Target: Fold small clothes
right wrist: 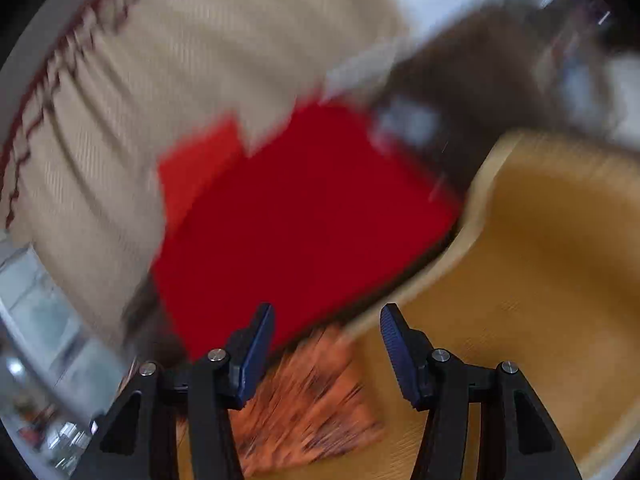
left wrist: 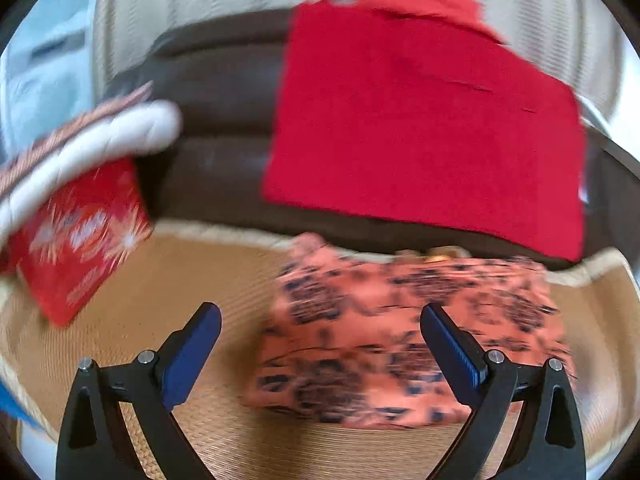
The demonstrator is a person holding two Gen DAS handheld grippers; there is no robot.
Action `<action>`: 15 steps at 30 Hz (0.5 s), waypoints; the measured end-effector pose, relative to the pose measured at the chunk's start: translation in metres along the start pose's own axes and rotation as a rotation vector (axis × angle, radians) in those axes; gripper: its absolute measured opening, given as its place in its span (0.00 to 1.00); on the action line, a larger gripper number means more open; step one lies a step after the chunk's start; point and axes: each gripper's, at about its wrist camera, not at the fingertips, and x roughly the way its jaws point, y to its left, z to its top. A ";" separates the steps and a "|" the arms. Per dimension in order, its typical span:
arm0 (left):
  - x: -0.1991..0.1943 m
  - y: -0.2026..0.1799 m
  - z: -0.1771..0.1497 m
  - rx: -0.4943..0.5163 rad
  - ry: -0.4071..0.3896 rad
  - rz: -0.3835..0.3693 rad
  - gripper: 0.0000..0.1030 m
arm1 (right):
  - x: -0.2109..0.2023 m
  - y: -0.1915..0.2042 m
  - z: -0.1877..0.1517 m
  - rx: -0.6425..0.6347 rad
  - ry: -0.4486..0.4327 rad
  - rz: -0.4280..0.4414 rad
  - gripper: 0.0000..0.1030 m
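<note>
A folded orange cloth with a dark blue pattern (left wrist: 404, 344) lies on a woven straw mat (left wrist: 160, 292). My left gripper (left wrist: 320, 316) is open and empty above the mat, its right finger over the cloth. In the right wrist view a corner of the same orange cloth (right wrist: 308, 404) shows just below my right gripper (right wrist: 326, 320), which is open and empty. A plain red cloth (left wrist: 424, 120) lies flat on a dark brown sofa behind the mat; it also shows in the right wrist view (right wrist: 300, 216). Both views are motion-blurred.
A red cushion with a white firework pattern (left wrist: 80, 236) and a white padded item (left wrist: 100, 148) sit at the left. The dark brown sofa (left wrist: 216, 88) runs behind the mat. Beige curtains (right wrist: 140, 100) hang behind. The mat's pale border (right wrist: 476, 200) curves nearby.
</note>
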 end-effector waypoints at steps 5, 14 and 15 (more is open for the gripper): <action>0.069 0.016 -0.011 0.010 0.103 0.094 0.97 | 0.166 0.028 -0.085 0.031 0.282 -0.010 0.57; 0.171 0.020 -0.025 -0.044 0.302 0.131 0.95 | 0.274 0.004 -0.085 0.012 0.350 -0.152 0.46; 0.168 0.021 -0.019 -0.049 0.265 0.127 0.95 | 0.276 0.008 -0.076 0.010 0.303 -0.136 0.46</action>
